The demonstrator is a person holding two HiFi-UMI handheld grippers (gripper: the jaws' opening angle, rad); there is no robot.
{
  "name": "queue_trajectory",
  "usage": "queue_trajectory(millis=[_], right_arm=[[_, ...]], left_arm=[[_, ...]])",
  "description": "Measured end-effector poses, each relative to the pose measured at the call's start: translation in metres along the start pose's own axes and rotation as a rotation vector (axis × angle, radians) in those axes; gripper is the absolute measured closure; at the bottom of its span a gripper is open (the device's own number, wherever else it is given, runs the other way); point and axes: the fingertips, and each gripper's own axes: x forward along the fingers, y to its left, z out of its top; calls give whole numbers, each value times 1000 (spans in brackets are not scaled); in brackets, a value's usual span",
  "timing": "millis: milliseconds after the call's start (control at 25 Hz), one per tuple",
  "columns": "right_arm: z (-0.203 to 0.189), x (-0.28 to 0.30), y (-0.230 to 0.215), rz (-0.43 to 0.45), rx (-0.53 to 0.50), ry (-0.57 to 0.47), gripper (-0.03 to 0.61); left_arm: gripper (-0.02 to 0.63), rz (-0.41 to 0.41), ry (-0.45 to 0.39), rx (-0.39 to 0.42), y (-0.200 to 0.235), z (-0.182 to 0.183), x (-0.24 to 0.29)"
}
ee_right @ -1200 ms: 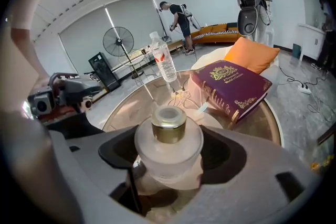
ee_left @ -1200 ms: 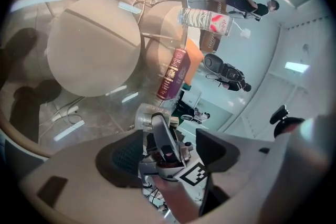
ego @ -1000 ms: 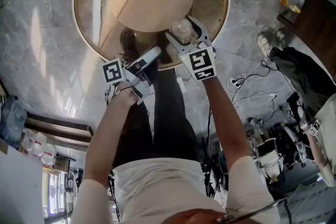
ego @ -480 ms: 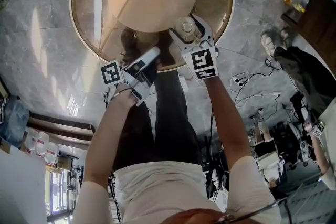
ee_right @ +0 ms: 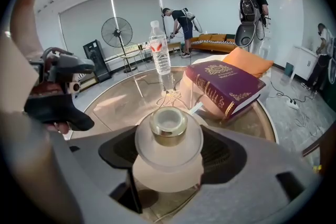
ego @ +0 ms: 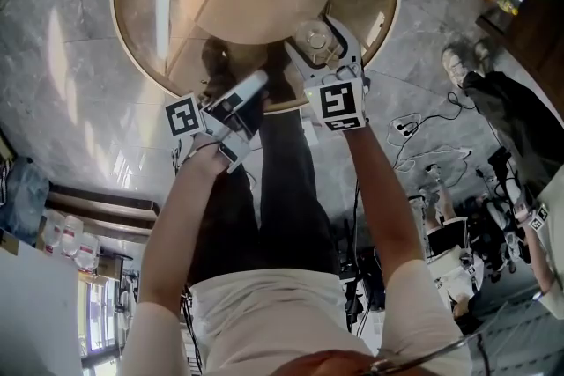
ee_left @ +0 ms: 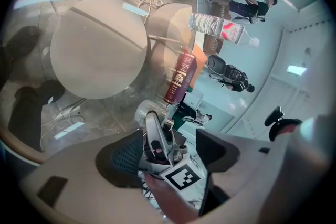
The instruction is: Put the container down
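Right claw (ee_right: 169, 162) clamps the container (ee_right: 168, 136), hiding its sides.

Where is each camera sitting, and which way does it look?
Head view: on the person's head, looking steeply down at the round table; both arms and legs show.
Left gripper view: rides the left gripper, looking past its open jaws at the right gripper and table.
Right gripper view: rides the right gripper, looking across the table at the container in its jaws.
Both gripper views share the book and bottle.
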Motion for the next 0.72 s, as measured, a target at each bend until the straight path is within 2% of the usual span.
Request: queue_trajectory(millis=[280, 520, 720], right_arm=[[-3, -3, 4, -54, -48, 3, 242], [-12, -4, 7, -66, -70, 23, 241], [-9, -3, 5, -67, -46, 6, 237]], left_arm=[[302, 4, -1, 6, 4, 2, -9], [302, 3, -6, 13, 12, 2, -17], [302, -5, -7, 16, 12, -1, -19]])
